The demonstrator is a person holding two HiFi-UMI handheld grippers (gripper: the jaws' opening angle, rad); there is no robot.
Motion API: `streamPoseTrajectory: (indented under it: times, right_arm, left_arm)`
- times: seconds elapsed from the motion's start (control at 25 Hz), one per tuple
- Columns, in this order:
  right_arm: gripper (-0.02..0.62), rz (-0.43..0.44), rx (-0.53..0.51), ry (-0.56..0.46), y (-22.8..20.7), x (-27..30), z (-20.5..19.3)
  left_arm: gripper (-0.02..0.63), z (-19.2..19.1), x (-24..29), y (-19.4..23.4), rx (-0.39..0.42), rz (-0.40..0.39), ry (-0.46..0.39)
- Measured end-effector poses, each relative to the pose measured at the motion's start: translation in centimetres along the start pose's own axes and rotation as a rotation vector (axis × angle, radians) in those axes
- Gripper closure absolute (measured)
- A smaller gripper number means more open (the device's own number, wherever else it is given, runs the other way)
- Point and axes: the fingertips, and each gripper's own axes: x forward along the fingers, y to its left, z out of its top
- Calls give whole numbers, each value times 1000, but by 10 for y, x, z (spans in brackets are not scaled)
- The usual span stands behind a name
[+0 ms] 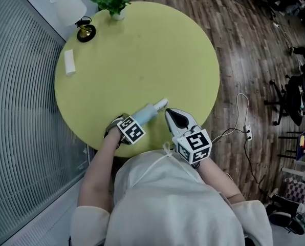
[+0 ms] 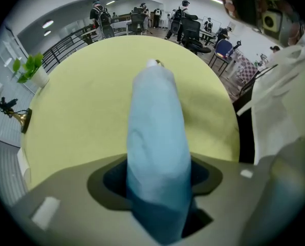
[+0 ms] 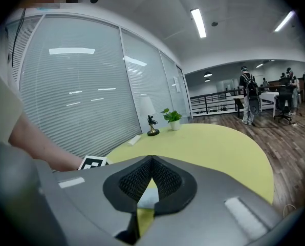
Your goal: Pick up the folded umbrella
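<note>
The folded umbrella [image 1: 151, 110], pale blue with a white tip, lies on the round yellow-green table [image 1: 142, 50] near its front edge. My left gripper [image 1: 124, 128] points straight down over the umbrella's near end. In the left gripper view the umbrella [image 2: 155, 132] fills the space between the jaws of the left gripper [image 2: 157, 188], and both dark pads sit against its sides. My right gripper [image 1: 175, 118] hovers just right of the umbrella, shut and empty. In the right gripper view the pads of the right gripper [image 3: 150, 163] meet at the tip.
At the table's far left stand a white lamp [image 1: 69, 5], a potted plant [image 1: 113, 4] and a small white block [image 1: 69, 62]. A slatted glass wall [image 1: 19, 111] runs along the left. On the wooden floor at right lie a cable with a socket [image 1: 247, 132] and office chairs [image 1: 288, 99].
</note>
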Motion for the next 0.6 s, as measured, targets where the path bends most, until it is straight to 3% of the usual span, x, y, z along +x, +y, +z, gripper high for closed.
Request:
streamPoseTrajectory:
  times: [0.32, 0.6]
  right_arm:
    - [595, 3, 9, 14, -3, -4, -4]
    - [595, 9, 2, 11, -7, 2, -1]
  left_arm:
    - [327, 2, -21, 1, -16, 47, -49]
    - [325, 30, -81, 28, -117, 164, -279]
